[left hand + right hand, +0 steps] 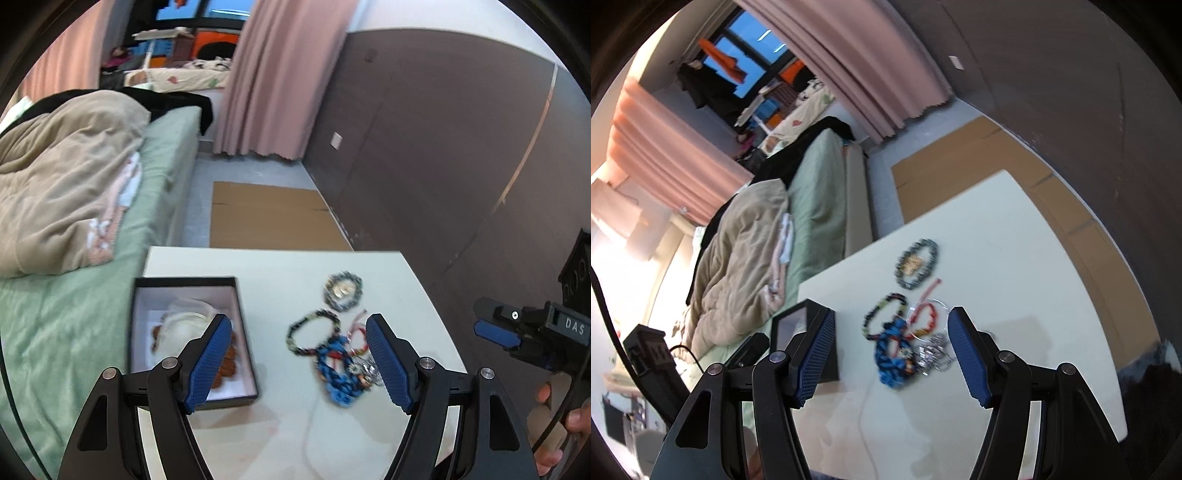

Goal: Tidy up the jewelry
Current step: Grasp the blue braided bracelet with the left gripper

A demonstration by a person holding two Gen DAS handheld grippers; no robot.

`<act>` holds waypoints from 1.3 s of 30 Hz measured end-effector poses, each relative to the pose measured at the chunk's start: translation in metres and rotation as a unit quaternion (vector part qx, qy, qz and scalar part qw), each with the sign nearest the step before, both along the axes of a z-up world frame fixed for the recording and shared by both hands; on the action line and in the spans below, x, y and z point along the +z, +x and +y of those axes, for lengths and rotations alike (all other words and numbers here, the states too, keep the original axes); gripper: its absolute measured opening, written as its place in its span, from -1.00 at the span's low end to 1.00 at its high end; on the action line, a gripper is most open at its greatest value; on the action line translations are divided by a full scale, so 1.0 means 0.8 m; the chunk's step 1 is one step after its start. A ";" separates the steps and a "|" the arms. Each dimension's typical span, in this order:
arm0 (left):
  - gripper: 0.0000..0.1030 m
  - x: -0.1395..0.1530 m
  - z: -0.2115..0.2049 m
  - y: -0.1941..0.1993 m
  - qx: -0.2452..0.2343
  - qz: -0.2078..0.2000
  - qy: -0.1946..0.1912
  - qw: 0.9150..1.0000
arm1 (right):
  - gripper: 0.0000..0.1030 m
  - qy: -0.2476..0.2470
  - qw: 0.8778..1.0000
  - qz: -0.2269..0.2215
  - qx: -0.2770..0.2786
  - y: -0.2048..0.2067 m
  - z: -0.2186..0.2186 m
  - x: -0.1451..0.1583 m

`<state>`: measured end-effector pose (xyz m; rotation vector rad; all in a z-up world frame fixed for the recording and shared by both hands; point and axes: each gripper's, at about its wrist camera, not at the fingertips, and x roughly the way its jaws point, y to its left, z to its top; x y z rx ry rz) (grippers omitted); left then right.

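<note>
1. Hovering above the white worktop (388,280), the left tongs (299,363) stand wide apart, holding nothing
2. Right tongs (892,356) likewise gape, empty
3. Tangled jewelry pile (338,365) lies on the worktop, right of the open black box (192,282)
4. A grey beaded bracelet (343,290) sits apart, farther back
5. Box already holds brown beads (225,367) and a white pouch (184,325)

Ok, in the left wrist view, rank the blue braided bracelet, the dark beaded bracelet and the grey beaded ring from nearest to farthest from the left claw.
1. Blue braided bracelet, just inside the left claw's right finger.
2. Dark beaded bracelet, just beyond it, mid-table.
3. Grey beaded ring, farthest back.
</note>
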<state>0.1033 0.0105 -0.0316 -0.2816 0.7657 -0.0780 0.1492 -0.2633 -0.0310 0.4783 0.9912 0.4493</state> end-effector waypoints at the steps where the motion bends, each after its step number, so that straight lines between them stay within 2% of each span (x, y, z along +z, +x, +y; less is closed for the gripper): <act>1: 0.47 -0.002 -0.006 0.002 -0.006 0.005 0.003 1.000 | 0.24 -0.001 1.000 0.004 -0.005 -0.001 -0.005 -0.002; 4: 0.44 -0.012 -0.025 0.005 -0.023 0.018 0.014 0.999 | 0.24 -0.004 1.000 0.012 -0.019 -0.005 -0.019 -0.007; 6: 0.34 -0.019 -0.038 0.007 -0.037 0.029 0.020 0.999 | 0.24 -0.005 1.000 0.019 -0.021 -0.008 -0.026 -0.011; 10: 0.27 -0.036 -0.060 0.011 -0.050 0.051 0.040 0.997 | 0.24 -0.006 0.999 0.034 -0.017 -0.007 -0.032 -0.019; 15: 0.01 -0.059 -0.074 0.021 -0.049 0.083 0.044 0.994 | 0.24 -0.003 0.999 0.050 -0.017 -0.005 -0.039 -0.027; 19: -0.05 -0.078 -0.076 0.030 -0.040 0.109 0.061 0.991 | 0.24 -0.027 0.998 0.060 -0.017 -0.004 -0.036 -0.033; 21: -0.15 -0.087 -0.075 0.034 -0.034 0.121 0.061 0.990 | 0.24 -0.040 0.997 0.066 -0.010 -0.004 -0.032 -0.036; 25: -0.15 -0.095 -0.075 0.039 -0.030 0.129 0.061 0.989 | 0.24 -0.056 0.996 0.074 0.008 -0.003 -0.022 -0.045; 29: -0.16 -0.107 -0.078 0.046 -0.031 0.146 0.054 0.987 | 0.24 -0.061 0.994 0.087 0.027 0.001 -0.007 -0.056; 31: -0.22 -0.117 -0.080 0.050 -0.037 0.161 0.048 0.985 | 0.24 -0.071 0.993 0.091 0.031 0.002 -0.001 -0.060; 32: -0.29 -0.117 -0.079 0.050 -0.039 0.160 0.039 0.986 | 0.24 -0.077 0.992 0.093 0.033 0.002 0.003 -0.063; 34: -0.59 -0.118 -0.072 0.050 -0.045 0.161 0.003 0.986 | 0.24 -0.078 0.992 0.097 0.038 0.002 0.008 -0.067; 35: -0.65 -0.118 -0.070 0.049 -0.044 0.163 -0.009 0.986 | 0.24 -0.075 0.991 0.101 0.043 0.002 0.011 -0.071; 36: -0.73 -0.116 -0.067 0.048 -0.039 0.162 -0.011 0.986 | 0.29 -0.073 0.991 0.105 0.046 0.002 0.013 -0.073; 37: -0.77 -0.113 -0.066 0.046 -0.037 0.159 -0.008 0.987 | 0.45 -0.071 0.990 0.111 0.050 0.003 0.015 -0.077; 39: -0.79 -0.103 -0.063 0.041 -0.033 0.146 -0.003 0.989 | 0.62 -0.074 0.989 0.115 0.049 0.001 0.018 -0.081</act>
